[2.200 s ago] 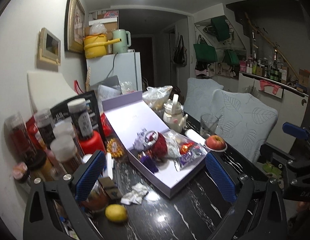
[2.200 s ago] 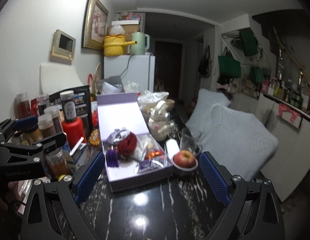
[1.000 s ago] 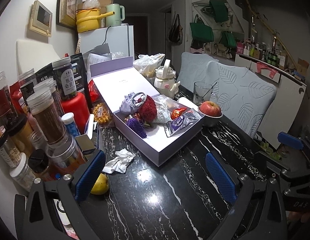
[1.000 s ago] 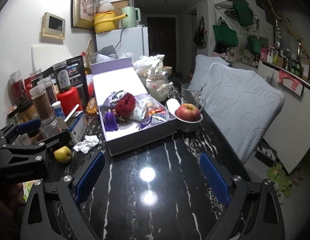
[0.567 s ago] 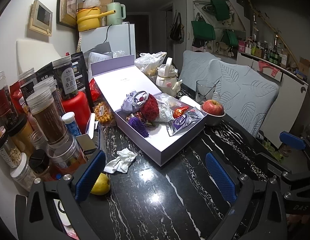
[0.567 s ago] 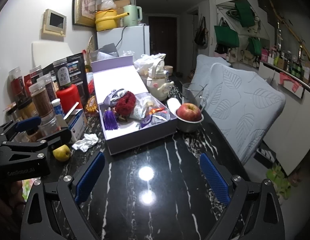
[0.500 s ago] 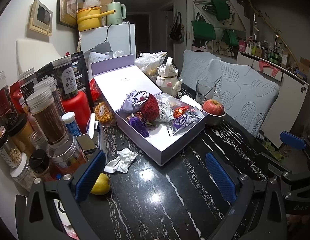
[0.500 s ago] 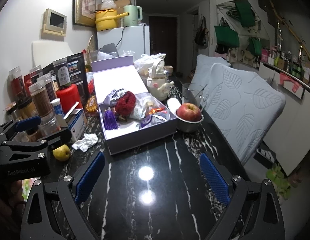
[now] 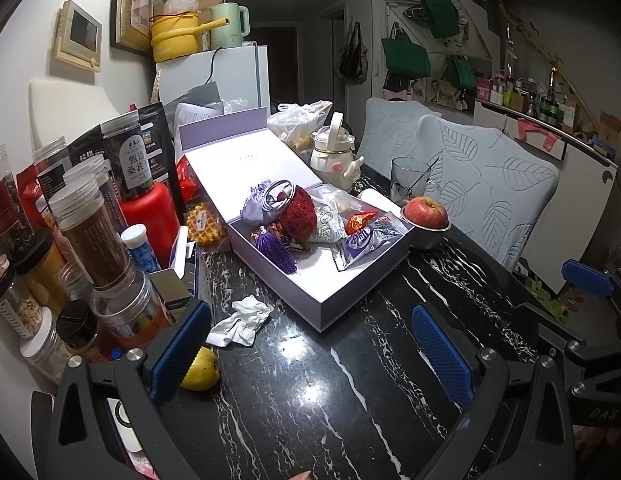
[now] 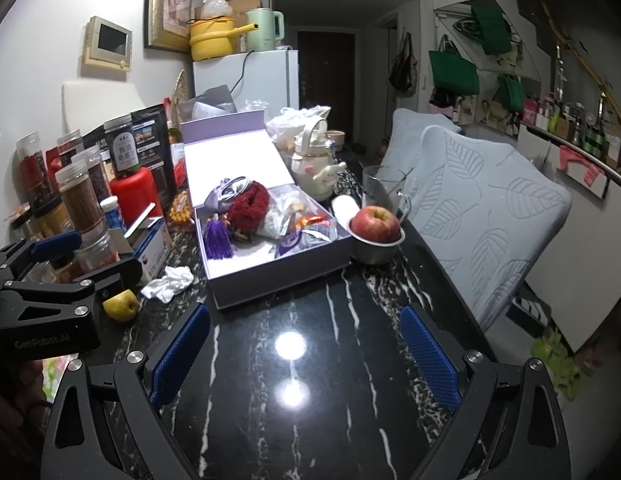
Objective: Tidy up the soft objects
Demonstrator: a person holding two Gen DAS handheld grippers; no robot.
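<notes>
Cluttered black marble table (image 9: 330, 392): both the left gripper (image 9: 310, 344) and right gripper (image 10: 302, 348) hover wide open and empty before the open lavender gift box (image 9: 310, 264), where the red fuzzy scrunchie (image 9: 297, 216) lies beside a purple tassel (image 9: 272, 246); it looks light and squashy, best pinched across its plush rim.

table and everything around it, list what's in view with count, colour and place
lavender gift box: 1, lid open, table centre
fuzzy red scrunchie: 1, in box
purple tassel: 1, in box
purple snack packet: 1, in box
red apple: 1, in steel bowl right of box
crumpled white tissue: 1, table left of box
yellow-green pear: 1, table near tissue
white teapot: 1, behind box
clear glass mug: 1, behind apple
red canister: 1, among jars at left
black marble table: 1
left gripper: open, empty
right gripper: open, empty
</notes>
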